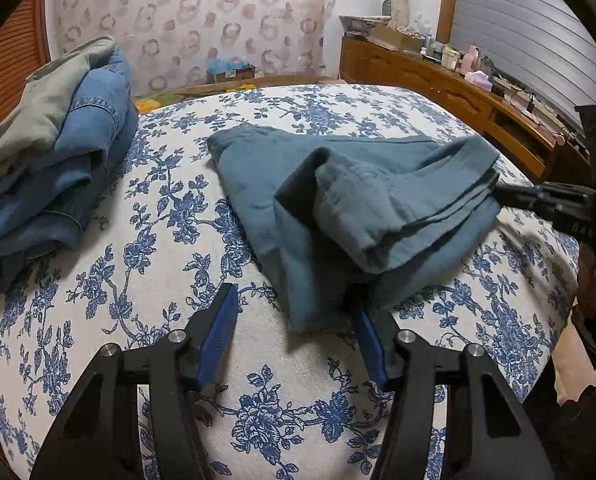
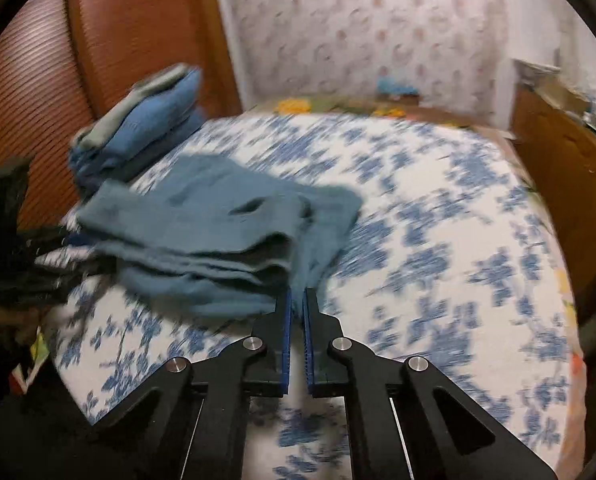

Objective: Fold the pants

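Teal pants (image 1: 377, 200) lie partly folded in thick layers on the floral bedspread (image 1: 170, 232). My left gripper (image 1: 292, 292) stands open at their near corner. That corner hangs between its blue pads, and its right fingertip is tucked under the cloth. In the right wrist view the pants (image 2: 218, 220) show their stacked edges, and my right gripper (image 2: 296, 298) is shut on the near right corner of the fabric. That same right gripper (image 1: 537, 198) appears in the left wrist view, pinching the fold's right edge. The left gripper (image 2: 38, 264) is a dark blur at the pile's left side.
A stack of folded denim and a grey-green garment (image 1: 58, 152) sits at the bed's far left, also seen as a pile (image 2: 146, 120). A wooden dresser (image 1: 457, 92) with clutter runs along the right. A wooden panel (image 2: 138, 32) stands behind the stack.
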Tool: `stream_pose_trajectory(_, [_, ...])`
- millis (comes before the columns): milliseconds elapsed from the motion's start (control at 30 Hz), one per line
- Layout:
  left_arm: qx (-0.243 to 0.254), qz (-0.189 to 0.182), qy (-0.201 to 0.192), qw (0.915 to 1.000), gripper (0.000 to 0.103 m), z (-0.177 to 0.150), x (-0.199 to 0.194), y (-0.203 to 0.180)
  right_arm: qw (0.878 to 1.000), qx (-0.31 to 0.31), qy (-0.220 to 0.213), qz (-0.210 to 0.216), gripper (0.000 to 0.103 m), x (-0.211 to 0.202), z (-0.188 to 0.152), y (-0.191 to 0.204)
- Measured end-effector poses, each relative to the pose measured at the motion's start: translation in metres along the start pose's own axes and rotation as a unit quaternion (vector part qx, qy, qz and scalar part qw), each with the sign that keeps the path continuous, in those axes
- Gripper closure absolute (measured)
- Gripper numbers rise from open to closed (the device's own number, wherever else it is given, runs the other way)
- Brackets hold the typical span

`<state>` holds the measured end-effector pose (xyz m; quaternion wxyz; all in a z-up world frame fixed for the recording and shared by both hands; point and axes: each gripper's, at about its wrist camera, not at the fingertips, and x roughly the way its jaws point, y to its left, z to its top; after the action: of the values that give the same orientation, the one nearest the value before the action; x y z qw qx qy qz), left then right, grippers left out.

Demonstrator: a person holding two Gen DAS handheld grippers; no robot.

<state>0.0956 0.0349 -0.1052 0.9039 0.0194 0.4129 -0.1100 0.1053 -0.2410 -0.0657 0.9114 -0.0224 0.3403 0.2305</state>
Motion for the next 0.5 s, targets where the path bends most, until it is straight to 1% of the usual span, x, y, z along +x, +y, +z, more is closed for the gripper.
stream_pose_trajectory(67, [-0.001,-0.001,0.0,1.0,0.045,0.001,0.0,0.001,1.0,0.012,-0.001,0.003,0.098,0.0,0.0,-0.005])
stream_pose_trajectory(133, [0.001,-0.001,-0.002,1.0,0.045,0.001,0.0,0.0,1.0,0.004,0.008,0.002,0.098,0.004,-0.002,-0.003])
stream_pose_trajectory(200, [0.002,-0.008,-0.006,0.9999,0.055,0.002,-0.001,-0.001,1.0,0.001,0.013,0.003,0.098,0.007,-0.005,-0.001])
stream_pose_trajectory(267, [0.0,-0.028,-0.008,0.9996,0.078,0.002,-0.003,-0.003,1.0,0.001,0.008,0.006,0.098,0.005,-0.003,0.0])
stream_pose_trajectory(333, [0.004,-0.031,-0.013,0.9994,0.088,0.003,-0.005,-0.007,1.0,0.004,0.005,0.011,0.098,0.005,-0.003,0.0])
stream_pose_trajectory(367, [0.005,-0.031,-0.016,0.9994,0.091,0.003,-0.007,-0.007,1.0,0.004,0.004,0.012,0.098,0.004,-0.002,0.0])
stream_pose_trajectory(500, [-0.008,-0.042,-0.028,0.9987,0.094,0.004,-0.017,-0.005,1.0,0.003,0.0,0.016,0.098,-0.004,-0.005,0.002])
